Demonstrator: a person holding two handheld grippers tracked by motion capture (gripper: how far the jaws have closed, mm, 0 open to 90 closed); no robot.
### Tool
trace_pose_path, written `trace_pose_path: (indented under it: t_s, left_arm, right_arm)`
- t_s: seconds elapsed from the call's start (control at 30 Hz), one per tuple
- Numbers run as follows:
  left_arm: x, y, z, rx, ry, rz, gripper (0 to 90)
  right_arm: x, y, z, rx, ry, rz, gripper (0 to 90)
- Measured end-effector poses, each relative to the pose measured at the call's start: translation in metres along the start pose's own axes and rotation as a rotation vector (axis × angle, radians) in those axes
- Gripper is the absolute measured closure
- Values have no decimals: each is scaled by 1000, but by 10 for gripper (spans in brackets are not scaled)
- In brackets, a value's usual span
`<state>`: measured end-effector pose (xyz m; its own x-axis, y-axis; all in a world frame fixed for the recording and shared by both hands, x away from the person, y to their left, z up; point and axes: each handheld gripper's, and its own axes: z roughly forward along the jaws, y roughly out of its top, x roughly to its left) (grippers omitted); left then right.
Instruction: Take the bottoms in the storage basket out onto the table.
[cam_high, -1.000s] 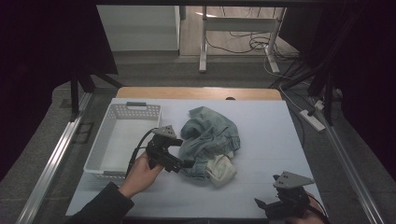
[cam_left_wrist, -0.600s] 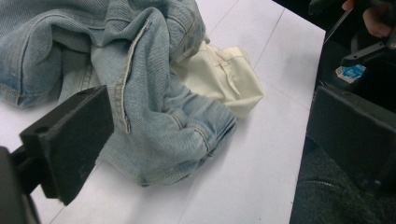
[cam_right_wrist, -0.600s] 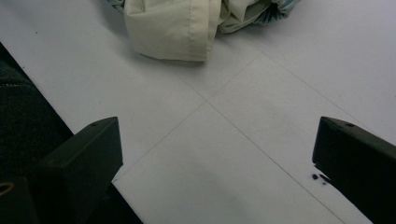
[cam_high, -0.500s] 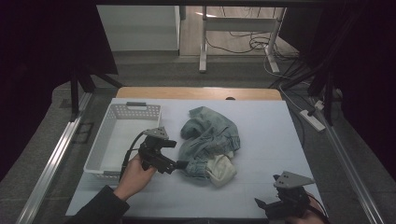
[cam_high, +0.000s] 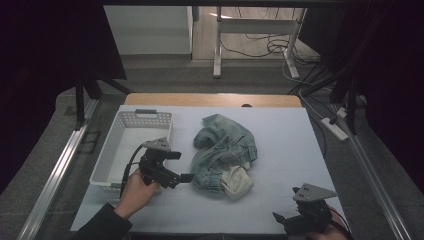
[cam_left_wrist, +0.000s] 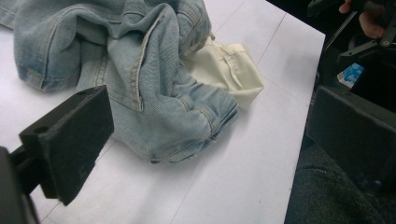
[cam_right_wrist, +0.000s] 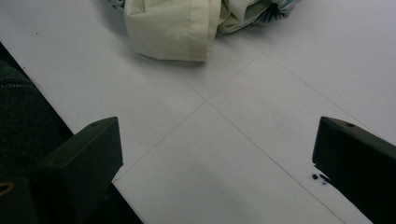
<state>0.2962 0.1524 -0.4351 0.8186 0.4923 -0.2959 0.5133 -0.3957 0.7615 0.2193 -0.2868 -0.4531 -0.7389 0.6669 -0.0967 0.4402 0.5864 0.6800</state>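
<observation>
Denim jeans (cam_left_wrist: 154, 88) are lying just ahead of the left tool (cam_left_wrist: 205, 140), spread wide, gripping nothing; right tool (cam_right_wrist: 217, 163) is gaping over bare desk (cam_right_wrist: 243, 121).

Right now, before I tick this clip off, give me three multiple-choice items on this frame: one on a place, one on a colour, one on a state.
1. Where does the white basket stand relative to the jeans?
A. left of them on the table
B. right of them
C. on top of them

2. What colour is the pocket lining turned out of the jeans?
A. red
B. cream
C. black

3. How do the jaws of the left gripper stand?
A. shut on the jeans
B. shut on the basket
C. open, beside the jeans

Answers:
1 A, the high view shows the basket at the table's left, the jeans in the middle.
2 B, the left gripper view shows pale cream cloth against the light blue denim.
3 C, the left gripper view shows its two jaws wide apart, holding nothing.
</observation>
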Motion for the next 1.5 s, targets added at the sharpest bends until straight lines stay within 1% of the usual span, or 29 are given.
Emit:
trace_pose_path:
  t_s: [0.1, 0.2, 0.33, 0.57, 0.7, 0.9, 1.27, 1.3, 1.5]
  left_arm:
    - [1, -3, -3, -5, -1, -6, 12]
    - [2, -6, -7, -17, -15, -12, 6]
    - [3, -10, -11, -20, -8, -20, 5]
    - [2, -17, -15, -11, 20, -25, 2]
    - [1, -22, -18, -1, 45, -20, 0]
    - [1, -29, -25, -2, 77, -23, 0]
    - [-1, -41, -33, -8, 103, -40, 0]
    - [-1, -42, -34, -7, 106, -36, 0]
    - [-4, -49, -40, -19, 118, -47, 0]
  right_arm:
    - [0, 0, 0, 1, 0, 0, 18]
    - [0, 0, 0, 0, 0, 1, 18]
    - [0, 0, 0, 1, 0, 2, 18]
    - [0, 0, 0, 1, 0, 3, 19]
    - [0, 0, 0, 0, -1, 6, 19]
    - [-1, 0, 0, -1, -2, 10, 19]
    - [-1, 0, 0, 2, -6, 12, 19]
    - [-1, 0, 0, 2, -6, 11, 18]
    - [-1, 0, 0, 0, -7, 16, 18]
